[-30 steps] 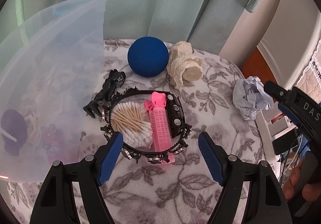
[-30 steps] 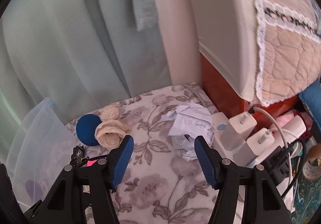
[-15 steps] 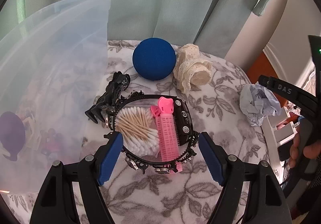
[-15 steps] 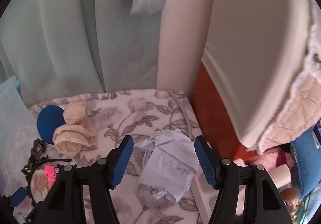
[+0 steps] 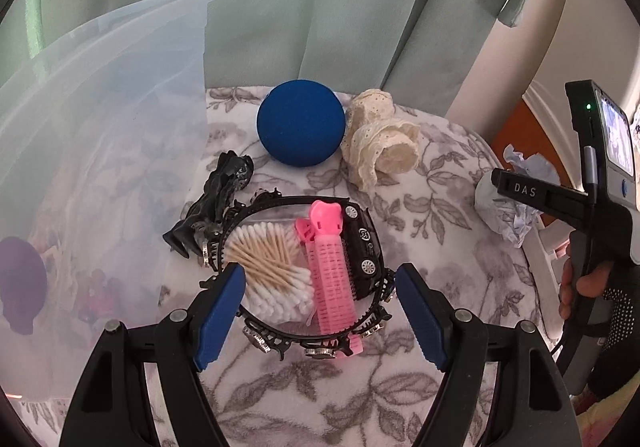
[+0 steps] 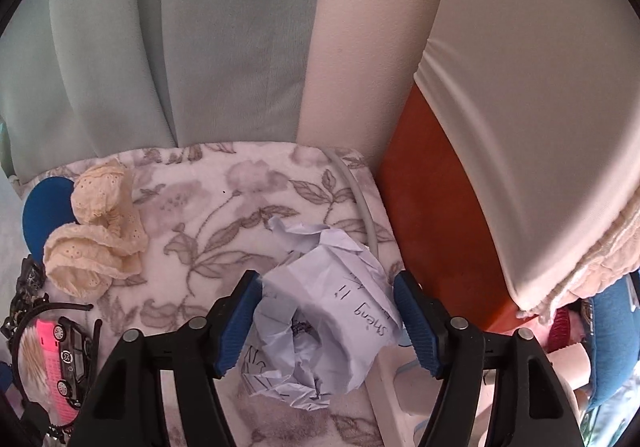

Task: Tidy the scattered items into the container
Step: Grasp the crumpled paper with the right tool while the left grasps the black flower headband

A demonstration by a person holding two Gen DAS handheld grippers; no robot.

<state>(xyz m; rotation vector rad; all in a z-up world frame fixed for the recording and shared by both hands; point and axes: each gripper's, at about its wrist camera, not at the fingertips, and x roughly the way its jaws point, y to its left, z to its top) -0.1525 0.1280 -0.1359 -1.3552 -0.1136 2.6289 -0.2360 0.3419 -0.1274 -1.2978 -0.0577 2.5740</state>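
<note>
A pale green curtain point(image 5: 280, 7) is hanging in folds from ten to one o'clock in the left wrist view, and it is filling the upper left of the right wrist view too point(image 6: 180, 47). A floral grey-and-white blanket point(image 5: 420, 215) is covering the surface below it. In the right wrist view a cream wall strip point(image 6: 360, 47) is rising at twelve o'clock, an orange-brown wooden panel point(image 6: 440, 227) is standing at three o'clock, and a white padded cover point(image 6: 540, 107) is bulging above it at two o'clock. A grey cable point(image 6: 360, 199) is curving along the blanket's edge. A white power strip point(image 6: 396, 399) is lying at five o'clock.
</note>
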